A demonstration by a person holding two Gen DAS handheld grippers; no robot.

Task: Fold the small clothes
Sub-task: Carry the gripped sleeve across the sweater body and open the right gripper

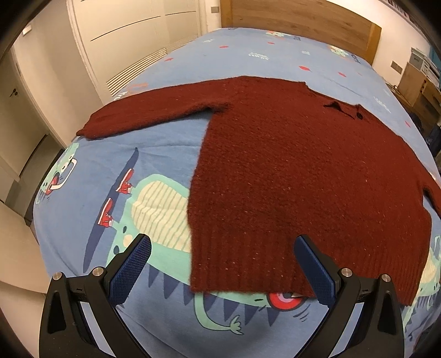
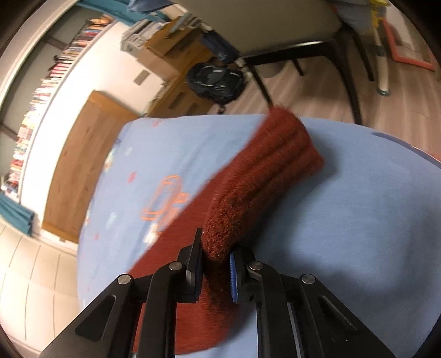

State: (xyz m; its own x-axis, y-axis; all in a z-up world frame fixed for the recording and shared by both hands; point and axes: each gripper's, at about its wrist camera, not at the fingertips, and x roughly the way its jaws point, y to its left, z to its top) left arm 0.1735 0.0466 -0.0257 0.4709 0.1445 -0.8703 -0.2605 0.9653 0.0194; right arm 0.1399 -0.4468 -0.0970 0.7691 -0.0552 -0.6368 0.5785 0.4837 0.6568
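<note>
Blue textured pads line the left gripper (image 1: 222, 268), whose fingers stand wide apart at the bottom of the left wrist frame, hovering over the ribbed hem of a dark red knitted sweater (image 1: 303, 176). The sweater lies flat across the centre of that frame on a light blue bedsheet (image 1: 154, 154) printed with a green cartoon crocodile, one sleeve stretched toward the upper left, its collar toward the upper right. In the right wrist frame, the right gripper (image 2: 216, 264) at bottom centre is clamped on the fuzzy ribbed cuff (image 2: 264, 170) of the sweater's other sleeve, which rises blurred toward the upper right. Beyond stands a wooden headboard (image 1: 300, 19)
</note>
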